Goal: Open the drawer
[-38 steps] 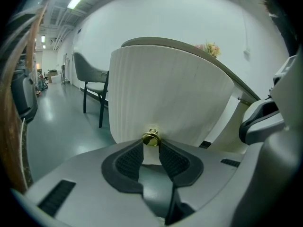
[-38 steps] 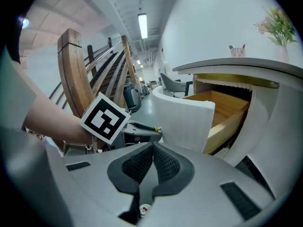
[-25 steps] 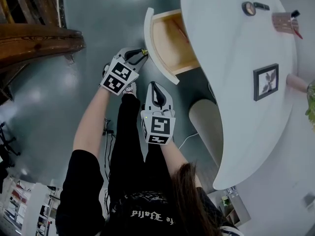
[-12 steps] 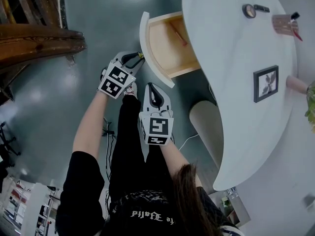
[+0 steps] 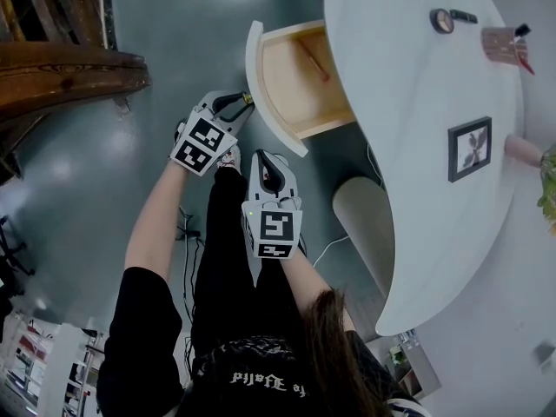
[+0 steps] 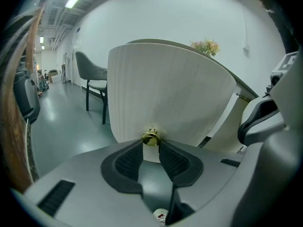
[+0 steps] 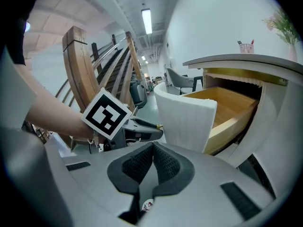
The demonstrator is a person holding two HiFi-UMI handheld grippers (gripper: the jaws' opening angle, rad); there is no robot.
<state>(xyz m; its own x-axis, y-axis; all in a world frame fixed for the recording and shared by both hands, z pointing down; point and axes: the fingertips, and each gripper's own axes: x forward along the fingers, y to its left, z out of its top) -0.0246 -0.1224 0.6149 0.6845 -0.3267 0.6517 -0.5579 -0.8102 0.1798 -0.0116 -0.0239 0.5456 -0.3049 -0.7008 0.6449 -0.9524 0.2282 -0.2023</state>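
The white counter has not changed, and the drawer under its edge is where the change is. Compared with one second ago it has come a little more out, so that more of the wooden inside is seen from the head view. In the last half second it has almost not moved. Its curved white front now stands well away from the counter, over the grey floor. I judge from this that the task is nearly done or already done, and that the pull has come to its end; what remains is probably only to let go. The left claw has kept its place at the lower part of the front, with its jaws at a narrow opening and closed on the small brass knob, which sits between the two dark pads. The right claw hangs just beside the left one, slightly nearer to the person than before. Its jaws are together with nothing between them, and it takes no part in the pulling.
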